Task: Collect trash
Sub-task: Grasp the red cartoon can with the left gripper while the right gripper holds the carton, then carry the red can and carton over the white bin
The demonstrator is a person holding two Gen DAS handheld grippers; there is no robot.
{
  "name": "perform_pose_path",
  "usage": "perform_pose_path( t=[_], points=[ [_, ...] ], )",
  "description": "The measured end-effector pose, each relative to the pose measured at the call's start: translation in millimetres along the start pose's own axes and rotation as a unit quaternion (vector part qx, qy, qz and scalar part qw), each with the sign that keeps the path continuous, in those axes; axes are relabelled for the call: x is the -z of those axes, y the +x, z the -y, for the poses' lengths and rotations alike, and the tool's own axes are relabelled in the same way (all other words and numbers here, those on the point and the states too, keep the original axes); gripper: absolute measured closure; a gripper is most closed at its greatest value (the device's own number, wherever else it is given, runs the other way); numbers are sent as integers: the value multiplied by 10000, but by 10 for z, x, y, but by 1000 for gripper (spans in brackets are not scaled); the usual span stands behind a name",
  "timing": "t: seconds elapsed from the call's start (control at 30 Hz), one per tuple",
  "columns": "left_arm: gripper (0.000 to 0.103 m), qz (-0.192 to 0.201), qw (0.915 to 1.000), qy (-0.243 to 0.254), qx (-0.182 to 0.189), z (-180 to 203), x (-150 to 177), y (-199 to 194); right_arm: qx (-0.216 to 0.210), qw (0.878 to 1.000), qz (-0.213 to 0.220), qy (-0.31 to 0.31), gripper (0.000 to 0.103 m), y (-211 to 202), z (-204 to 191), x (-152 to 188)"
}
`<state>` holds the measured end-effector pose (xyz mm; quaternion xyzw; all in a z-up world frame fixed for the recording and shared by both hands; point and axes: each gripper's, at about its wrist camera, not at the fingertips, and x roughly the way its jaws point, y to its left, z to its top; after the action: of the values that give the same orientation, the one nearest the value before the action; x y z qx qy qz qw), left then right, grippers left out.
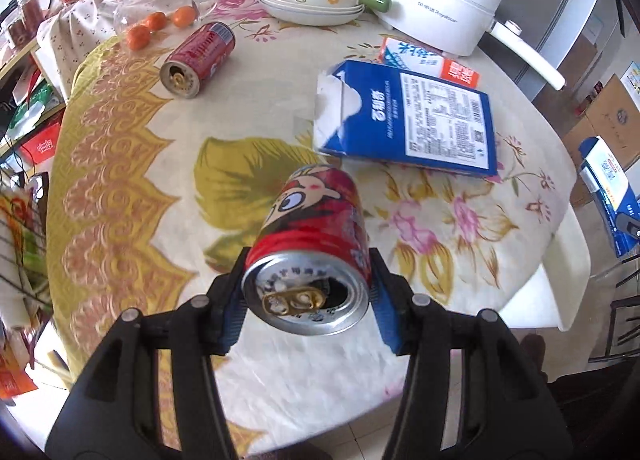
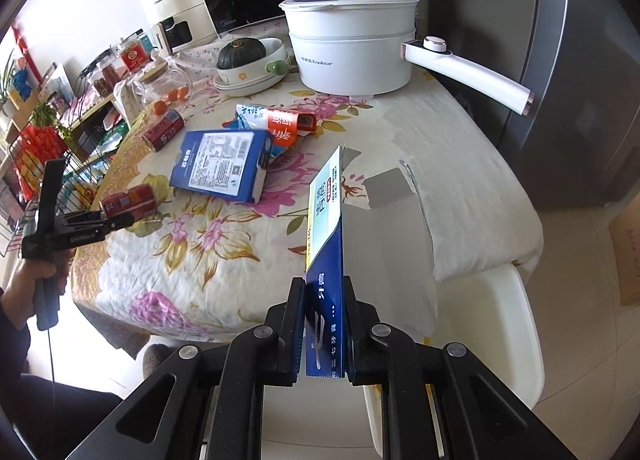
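Gripping a red cartoon can (image 1: 316, 248) across its body, the left tongs (image 1: 308, 296) are closed just wide enough for it, blue pads pressing both sides, and the opened top with its gold tab is facing the camera. The can is hanging tilted above the flowered table (image 1: 240, 164). Beyond it, a blue carton (image 1: 408, 116) is lying flat on the cloth, with a crumpled blue, white and orange carton (image 1: 428, 60) just behind it. Further left, a second red can (image 1: 198, 60) is lying on its side near three small oranges (image 1: 156, 26).

Pinching a flattened blue toothpaste box (image 2: 326, 272) by its narrow end, the right tongs (image 2: 324, 324) are nearly closed on it. The box is standing on edge, its grey inside flap spreading to the right, over the table's near edge. Behind everything, a white cooking pot (image 2: 352, 48) and a squash (image 2: 240, 52) in stacked bowls are sitting on the table.
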<state>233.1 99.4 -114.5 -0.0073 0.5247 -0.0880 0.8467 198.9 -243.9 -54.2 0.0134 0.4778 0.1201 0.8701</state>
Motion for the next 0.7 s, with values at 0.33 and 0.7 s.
perform_pose_path(
  t=[0.33, 0.7],
  points=[
    [48, -1, 9992, 13, 390, 231, 297, -209, 77, 9999, 41, 110, 87, -167, 111, 208],
    [49, 262, 9949, 645, 727, 961, 225, -280, 332, 9987, -14, 392, 87, -229, 437, 370]
  ],
)
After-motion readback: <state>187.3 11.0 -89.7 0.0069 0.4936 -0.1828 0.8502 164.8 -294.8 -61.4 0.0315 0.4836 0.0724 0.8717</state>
